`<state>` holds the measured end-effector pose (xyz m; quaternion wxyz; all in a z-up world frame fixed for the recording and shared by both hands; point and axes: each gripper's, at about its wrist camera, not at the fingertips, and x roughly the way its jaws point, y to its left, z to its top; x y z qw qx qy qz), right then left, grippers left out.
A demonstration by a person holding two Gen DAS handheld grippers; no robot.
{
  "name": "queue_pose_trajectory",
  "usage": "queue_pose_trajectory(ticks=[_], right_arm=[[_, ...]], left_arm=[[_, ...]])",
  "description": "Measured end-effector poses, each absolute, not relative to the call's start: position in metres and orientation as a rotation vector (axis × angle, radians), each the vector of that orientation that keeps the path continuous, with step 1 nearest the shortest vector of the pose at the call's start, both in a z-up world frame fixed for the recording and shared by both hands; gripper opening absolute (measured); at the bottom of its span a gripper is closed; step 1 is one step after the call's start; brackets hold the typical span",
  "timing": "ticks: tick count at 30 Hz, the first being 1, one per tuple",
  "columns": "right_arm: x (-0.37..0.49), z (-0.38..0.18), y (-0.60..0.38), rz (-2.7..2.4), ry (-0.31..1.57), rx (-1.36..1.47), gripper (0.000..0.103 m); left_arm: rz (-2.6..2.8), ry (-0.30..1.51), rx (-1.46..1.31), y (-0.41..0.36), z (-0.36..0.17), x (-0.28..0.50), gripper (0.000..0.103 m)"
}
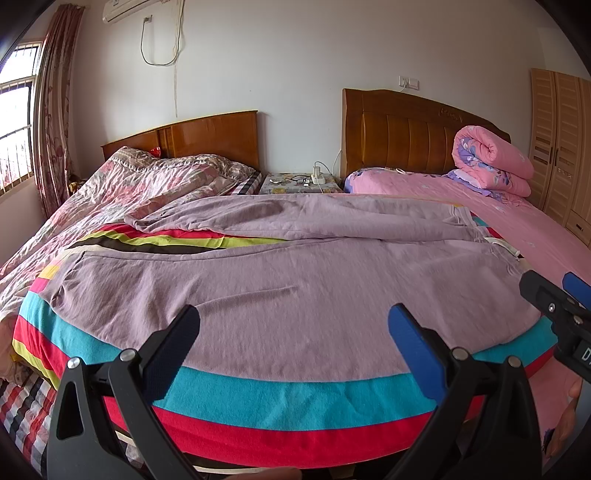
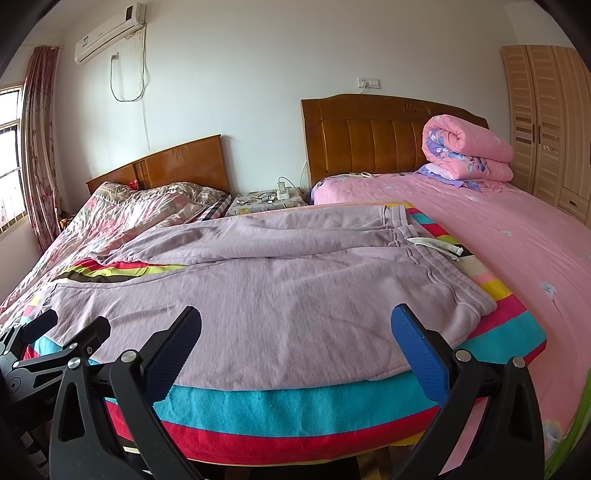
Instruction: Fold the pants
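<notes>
Both grippers, left gripper [image 1: 293, 325] and right gripper [image 2: 295, 325], hover released, low in frame; soft, limp lilac pants [image 2: 277, 280] likely lift best by the waistband [image 2: 428, 254] at right.

Rolled pink floral quilt [image 2: 467, 142] stacked against brown wooden headboard [image 2: 369, 136]; black-framed glasses [image 2: 266, 196] laid on small floral-covered nightstand [image 2: 258, 205]; white wall air conditioner [image 2: 110, 33] mounted high.

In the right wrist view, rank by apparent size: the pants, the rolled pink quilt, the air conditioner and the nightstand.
1. pants, by far the largest, though nearest the camera.
2. rolled pink quilt.
3. air conditioner and nightstand: look alike, and the nightstand is partly hidden, so no ranking.
</notes>
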<state>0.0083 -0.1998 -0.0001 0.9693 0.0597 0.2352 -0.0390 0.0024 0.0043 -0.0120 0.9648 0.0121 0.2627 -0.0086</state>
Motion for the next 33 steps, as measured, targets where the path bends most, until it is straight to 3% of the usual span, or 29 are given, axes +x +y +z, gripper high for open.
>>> queue_pose_trajectory(ticks=[22, 29, 33], right_arm=[[0.022, 0.001, -0.207, -0.093, 0.489, 0.099, 0.099], [0.088, 0.014, -0.225, 0.01, 0.55, 0.028, 0.099], [0.158, 0.036, -0.244, 0.071, 0.551, -0.082, 0.099]], left_arm=[[-0.052, 0.554, 0.067, 0.0, -0.012, 0.019, 0.102], [-0.137, 0.665, 0.098, -0.003, -0.011, 0.076, 0.102], [-0.092, 0.641, 0.196, -0.001, 0.01, 0.123, 0.102]])
